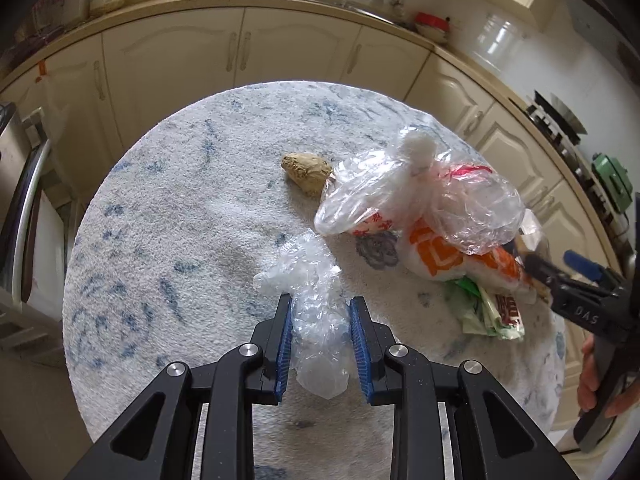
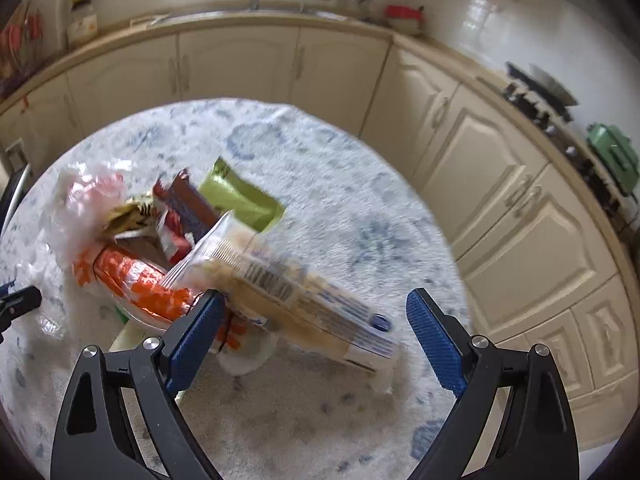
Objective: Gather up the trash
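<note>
1. Left tool (image 1: 320, 312): narrow, clamped on a crumpled clear plastic wrap (image 1: 316, 320), held over the near part of the tabletop (image 1: 168, 208).
2. Right tool (image 2: 312, 328): wide, jaws closing around a pale printed wrapper (image 2: 288, 288); pads not visibly pressing yet.
3. Trash pile at right: clear bag (image 1: 420, 200), orange-and-white bag (image 1: 460, 260), green wrapper (image 2: 240, 196), brown crumpled lump (image 1: 306, 168) just left of it.
4. Advice, as judgement: centre the wrapper between the pads before closing; keep the wrap pinched; avoid dragging neighbouring bags.
</note>
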